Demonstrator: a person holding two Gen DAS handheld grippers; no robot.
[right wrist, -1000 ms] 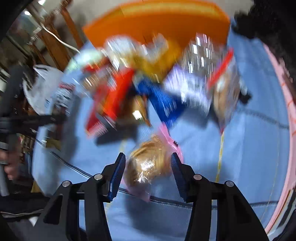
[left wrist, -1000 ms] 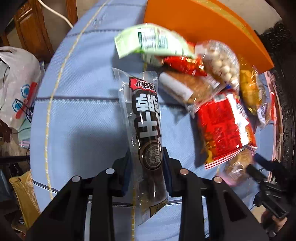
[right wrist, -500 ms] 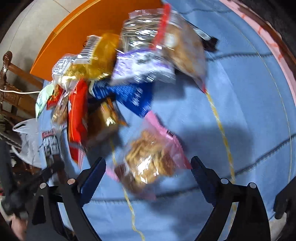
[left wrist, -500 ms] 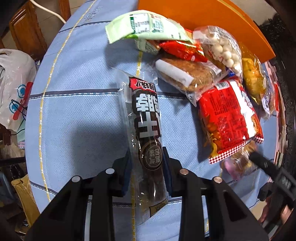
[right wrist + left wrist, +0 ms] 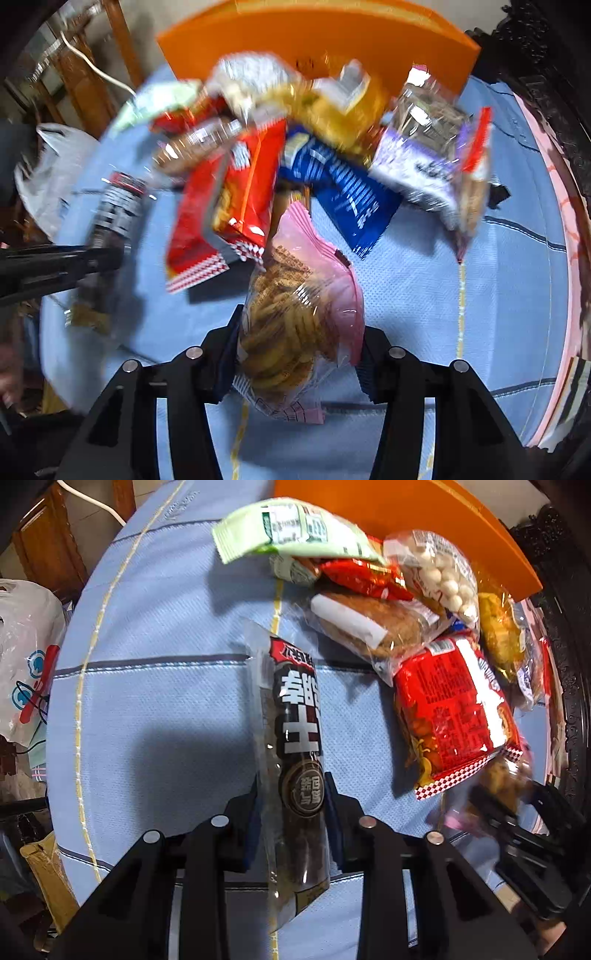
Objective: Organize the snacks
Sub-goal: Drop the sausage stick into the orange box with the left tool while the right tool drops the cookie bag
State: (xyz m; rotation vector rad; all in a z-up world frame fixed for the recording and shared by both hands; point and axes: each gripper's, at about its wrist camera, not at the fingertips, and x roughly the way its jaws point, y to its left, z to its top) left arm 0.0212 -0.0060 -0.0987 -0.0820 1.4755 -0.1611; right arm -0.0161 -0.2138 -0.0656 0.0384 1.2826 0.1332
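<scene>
A long black snack pack (image 5: pixel 295 709) with white lettering hangs over the blue tablecloth (image 5: pixel 166 701), and my left gripper (image 5: pixel 293 790) is shut on its lower half. In the right wrist view, a pink bag of biscuit sticks (image 5: pixel 295 302) sits between the jaws of my right gripper (image 5: pixel 301 332). Those jaws are closing, and both pads touch the bag's sides. The pile of snacks lies beyond it: a red pack (image 5: pixel 229 199), a blue pack (image 5: pixel 343 192) and a yellow pack (image 5: pixel 332 110). The left gripper (image 5: pixel 92 258) and its black pack (image 5: pixel 118 210) show blurred at the left.
An orange tray (image 5: pixel 406 506) stands behind the pile at the table's far edge. A green pack (image 5: pixel 291 528), a bag of white balls (image 5: pixel 439 576) and a wrapped bread (image 5: pixel 369 624) lie in the heap. A white plastic bag (image 5: pixel 26 657) and wooden furniture (image 5: pixel 48 539) are off the table's left side.
The right gripper's jaws stood wide apart half a second ago with the pink bag lying between them; now they have come in on it. The left gripper still holds the black pack.
</scene>
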